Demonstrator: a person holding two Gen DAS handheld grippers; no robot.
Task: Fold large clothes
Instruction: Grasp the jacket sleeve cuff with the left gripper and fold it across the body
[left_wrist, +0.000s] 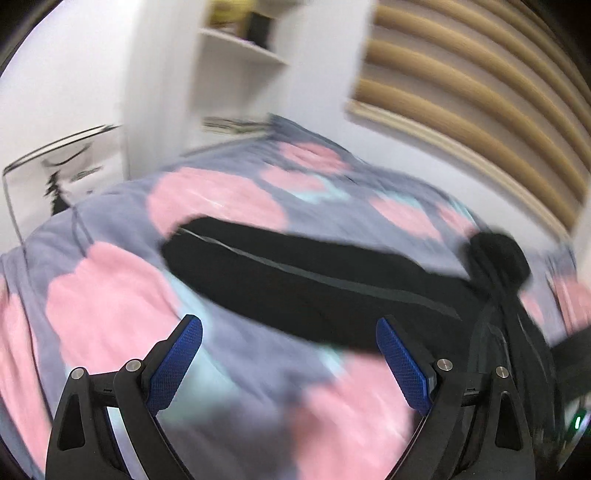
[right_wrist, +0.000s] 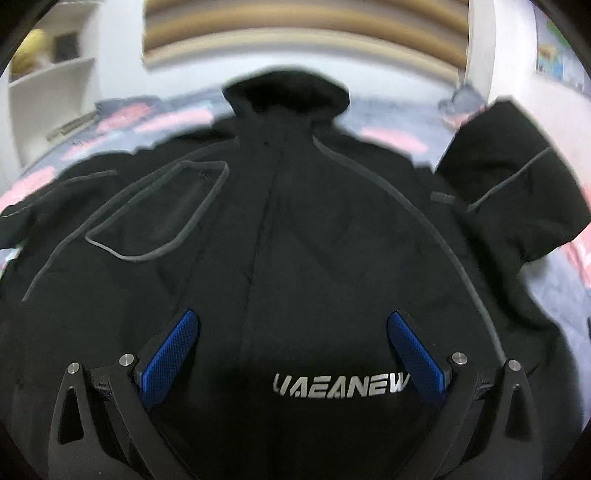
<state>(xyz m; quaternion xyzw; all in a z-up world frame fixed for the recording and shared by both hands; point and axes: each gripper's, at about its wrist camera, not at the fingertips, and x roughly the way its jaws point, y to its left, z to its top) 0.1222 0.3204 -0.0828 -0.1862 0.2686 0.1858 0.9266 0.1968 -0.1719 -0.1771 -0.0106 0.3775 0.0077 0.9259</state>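
A black jacket (right_wrist: 295, 221) with grey piping and a silver logo lies spread front-up on the bed, collar at the far end. Its right sleeve (right_wrist: 517, 192) lies folded back on itself at the right. In the left wrist view, the other sleeve (left_wrist: 295, 273) stretches across the blanket, with the collar (left_wrist: 498, 254) at the right. My left gripper (left_wrist: 288, 332) is open and empty above the blanket, near this sleeve's edge. My right gripper (right_wrist: 291, 332) is open and empty above the jacket's lower front.
The bed has a grey blanket with pink and pale blue patches (left_wrist: 110, 295). A slatted wooden headboard (left_wrist: 480, 110) and a white shelf unit (left_wrist: 240, 48) stand behind. A white bedside stand (left_wrist: 55, 177) is at the left.
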